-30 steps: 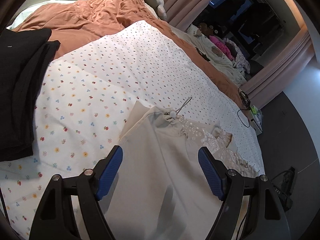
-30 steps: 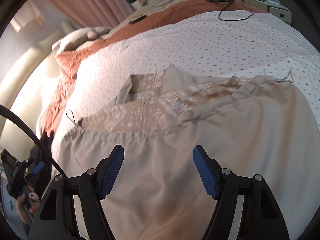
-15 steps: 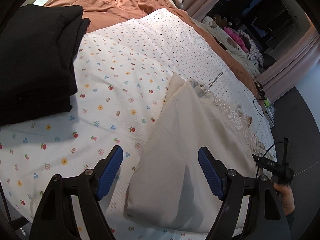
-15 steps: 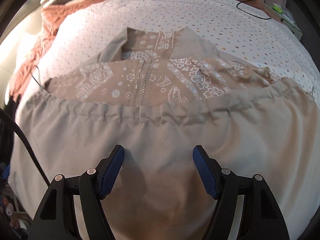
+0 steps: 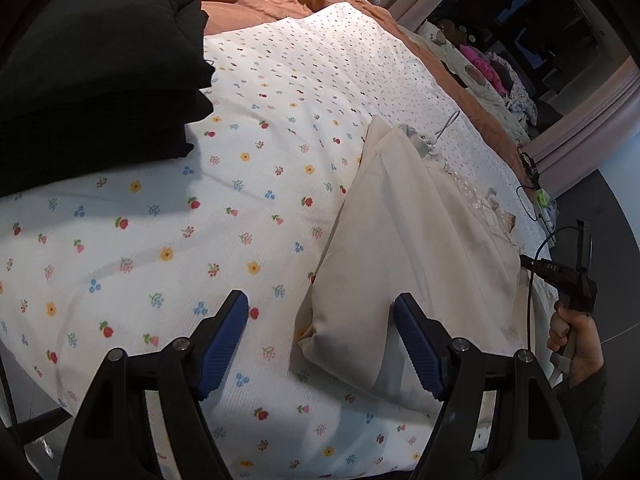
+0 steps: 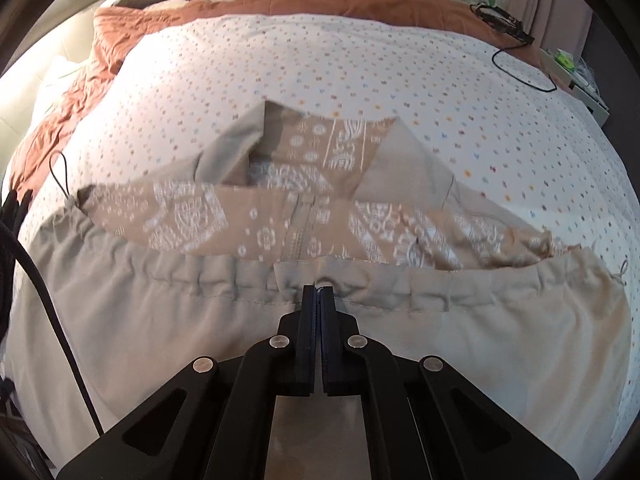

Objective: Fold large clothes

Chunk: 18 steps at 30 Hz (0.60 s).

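The right gripper (image 6: 319, 290) is seen closed tight, its fingers pinched together at the gathered drawstring hem of the beige garment (image 6: 280, 340); a small tuck of cloth appears to be caught at the tips, though how much is held cannot be told. The left gripper (image 5: 320, 340) is held wide open with nothing gripped, and the near corner of the garment (image 5: 400, 264) lies between its fingers, nearer the right-hand one, untouched. From that corner the garment's long side is seen running away and to the right, toward the hem and its white cord (image 5: 446, 126). The garment is spread on the flowered bedspread (image 5: 200, 240), plain beige in its folded-up lower part, with a tan panel printed in white and a centre zip (image 6: 298, 236) exposed beyond the hem, and a collar beyond that. A stack of black clothes (image 5: 92, 72) is set well to the left of the garment. The left gripper is judged the better placed for the corner.
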Each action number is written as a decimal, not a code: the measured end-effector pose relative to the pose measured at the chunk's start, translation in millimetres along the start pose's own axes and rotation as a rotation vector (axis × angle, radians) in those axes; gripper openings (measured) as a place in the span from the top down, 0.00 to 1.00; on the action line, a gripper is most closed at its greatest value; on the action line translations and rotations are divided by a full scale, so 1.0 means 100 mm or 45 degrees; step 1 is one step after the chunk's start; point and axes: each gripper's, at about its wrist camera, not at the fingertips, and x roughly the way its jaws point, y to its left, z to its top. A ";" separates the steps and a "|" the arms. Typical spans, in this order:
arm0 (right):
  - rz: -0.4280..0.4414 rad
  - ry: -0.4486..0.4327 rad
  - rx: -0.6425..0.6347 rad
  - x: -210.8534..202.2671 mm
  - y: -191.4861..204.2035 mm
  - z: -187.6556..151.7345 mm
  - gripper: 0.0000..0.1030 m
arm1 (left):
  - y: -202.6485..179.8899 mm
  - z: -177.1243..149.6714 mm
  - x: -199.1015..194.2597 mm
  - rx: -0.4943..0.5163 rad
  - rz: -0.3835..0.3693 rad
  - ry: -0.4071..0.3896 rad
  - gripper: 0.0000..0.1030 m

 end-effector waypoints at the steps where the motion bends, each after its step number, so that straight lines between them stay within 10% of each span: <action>1: 0.002 -0.004 0.004 0.01 0.00 0.03 1.00 | 0.02 -0.01 -0.01 -0.013 -0.011 0.006 0.26; 18: 0.078 0.039 0.125 0.24 -0.17 0.03 1.00 | 0.20 -0.14 0.13 -0.329 -0.304 0.089 0.40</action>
